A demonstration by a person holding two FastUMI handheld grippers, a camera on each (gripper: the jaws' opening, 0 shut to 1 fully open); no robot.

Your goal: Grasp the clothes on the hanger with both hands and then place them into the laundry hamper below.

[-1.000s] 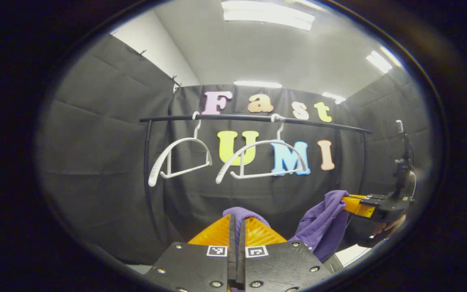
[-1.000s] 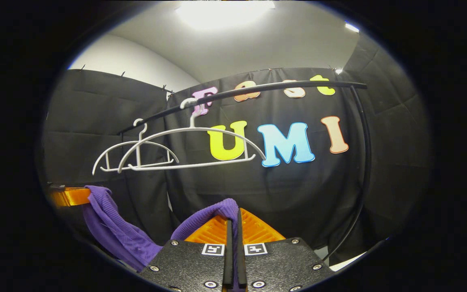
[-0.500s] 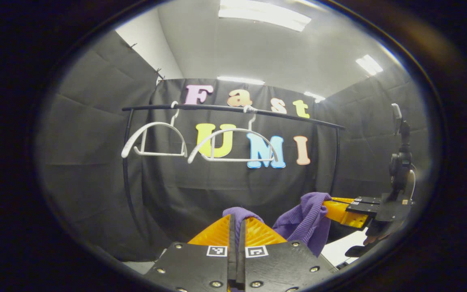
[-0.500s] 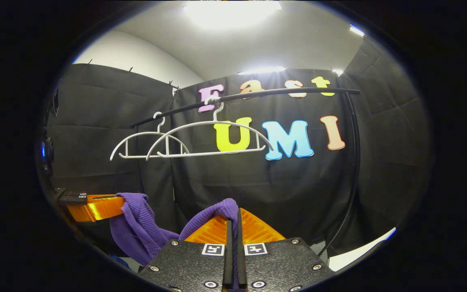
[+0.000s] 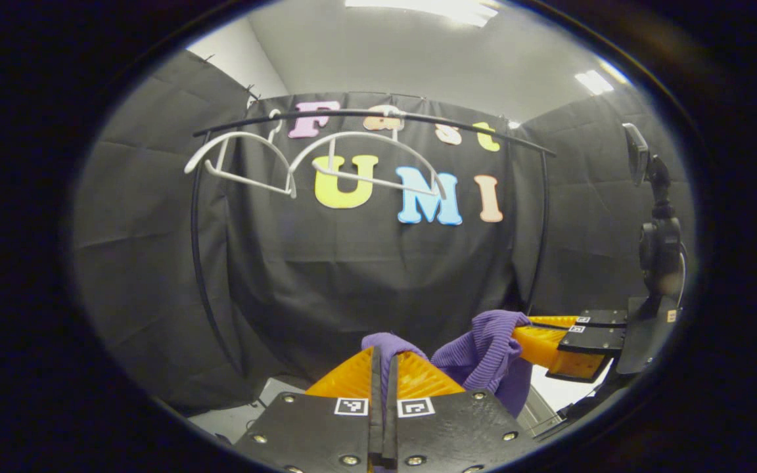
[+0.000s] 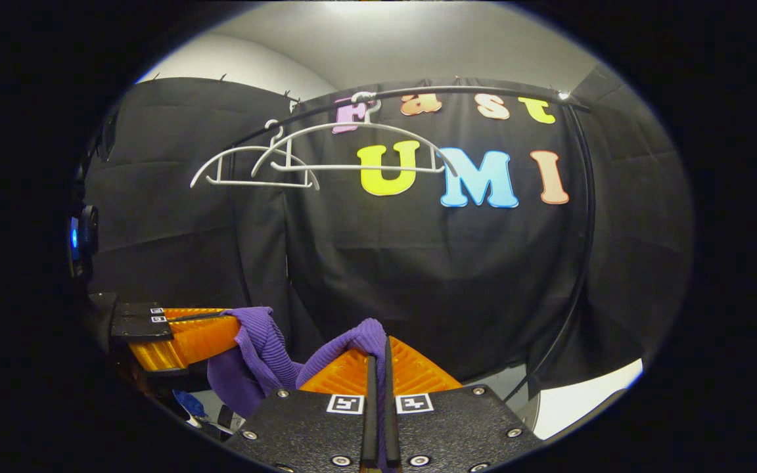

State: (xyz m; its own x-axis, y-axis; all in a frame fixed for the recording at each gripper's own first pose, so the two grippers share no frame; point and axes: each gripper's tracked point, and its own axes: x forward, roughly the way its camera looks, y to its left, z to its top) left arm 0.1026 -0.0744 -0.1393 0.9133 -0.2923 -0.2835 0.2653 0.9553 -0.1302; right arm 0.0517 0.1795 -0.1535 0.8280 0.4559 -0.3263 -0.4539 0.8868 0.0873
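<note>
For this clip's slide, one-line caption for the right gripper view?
Right gripper and left gripper pinch purple garment below two bare white hangers.

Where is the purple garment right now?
The purple garment hangs pinched between the left gripper and right gripper, well below the two bare white hangers.
</note>
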